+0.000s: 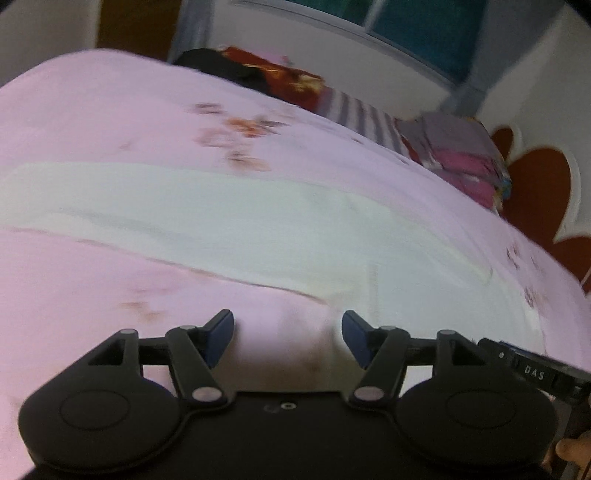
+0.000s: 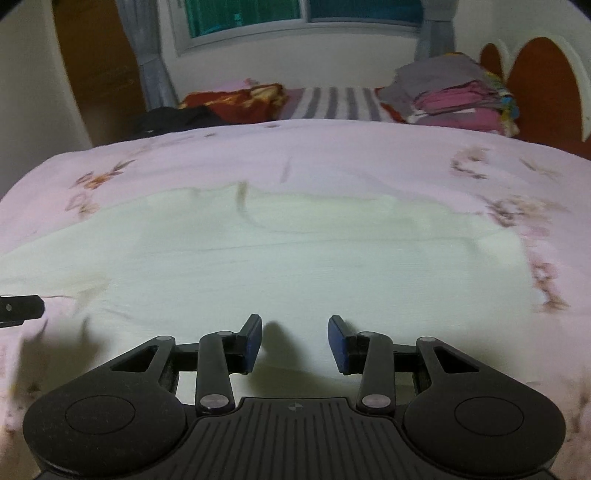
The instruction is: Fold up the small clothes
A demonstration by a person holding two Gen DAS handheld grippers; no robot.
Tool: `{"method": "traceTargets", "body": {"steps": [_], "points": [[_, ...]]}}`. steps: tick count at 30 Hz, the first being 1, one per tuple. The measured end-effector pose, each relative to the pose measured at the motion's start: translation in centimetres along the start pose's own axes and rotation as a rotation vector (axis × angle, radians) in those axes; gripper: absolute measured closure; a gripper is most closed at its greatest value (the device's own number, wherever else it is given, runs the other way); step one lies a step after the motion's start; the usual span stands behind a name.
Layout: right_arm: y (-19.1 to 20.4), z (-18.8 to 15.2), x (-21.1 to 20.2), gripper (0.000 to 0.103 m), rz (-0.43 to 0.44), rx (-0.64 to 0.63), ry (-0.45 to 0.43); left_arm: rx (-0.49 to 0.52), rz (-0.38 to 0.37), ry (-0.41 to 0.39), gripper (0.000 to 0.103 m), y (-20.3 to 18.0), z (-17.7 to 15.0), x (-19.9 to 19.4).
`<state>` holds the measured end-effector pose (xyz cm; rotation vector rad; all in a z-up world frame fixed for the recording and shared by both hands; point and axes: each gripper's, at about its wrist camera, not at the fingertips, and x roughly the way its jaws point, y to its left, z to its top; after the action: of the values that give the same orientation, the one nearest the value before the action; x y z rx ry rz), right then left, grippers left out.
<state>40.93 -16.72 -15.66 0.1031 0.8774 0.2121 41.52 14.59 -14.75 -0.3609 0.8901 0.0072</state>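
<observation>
A pale cream-white garment (image 1: 221,221) lies spread flat on the pink flowered bedsheet (image 1: 110,129). In the right wrist view the garment (image 2: 295,251) fills the middle of the bed. My left gripper (image 1: 287,325) is open with nothing between its blue pads, just above the sheet at the garment's near edge. My right gripper (image 2: 294,328) is open over the garment's near part, and its pads hold nothing. A black part of the left gripper (image 2: 20,306) shows at the left edge of the right wrist view.
A stack of folded clothes (image 2: 454,96) sits at the far right by the red headboard (image 2: 535,81). A striped cloth (image 2: 332,103) and a red and black heap (image 2: 236,98) lie along the far edge. A window (image 2: 295,14) is behind.
</observation>
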Motion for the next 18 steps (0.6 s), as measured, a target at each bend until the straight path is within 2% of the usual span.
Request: {"method": "traceTargets", "body": {"steps": [5,8,10,14,18], "points": [[3.4,0.3,0.7,0.063,0.065,-0.003,0.0,-0.174,0.012,-0.031,0.041,7.8,0.4,-1.7],[5.0,0.3,1.3,0.063,0.087,-0.017,0.002,-0.302,0.019,-0.055,0.046,11.9,0.8,-2.2],[5.9,0.3,1.7,0.063,0.094,-0.027,0.006,-0.363,0.03,-0.08,0.055,14.0,1.3,-2.2],[7.6,0.4,2.3,0.063,0.102,-0.048,0.008,-0.481,0.061,-0.116,0.062,18.0,2.3,-1.1],[8.4,0.5,3.2,0.063,0.097,-0.053,0.008,-0.597,0.015,-0.167,0.066,20.7,3.5,0.3]]}}
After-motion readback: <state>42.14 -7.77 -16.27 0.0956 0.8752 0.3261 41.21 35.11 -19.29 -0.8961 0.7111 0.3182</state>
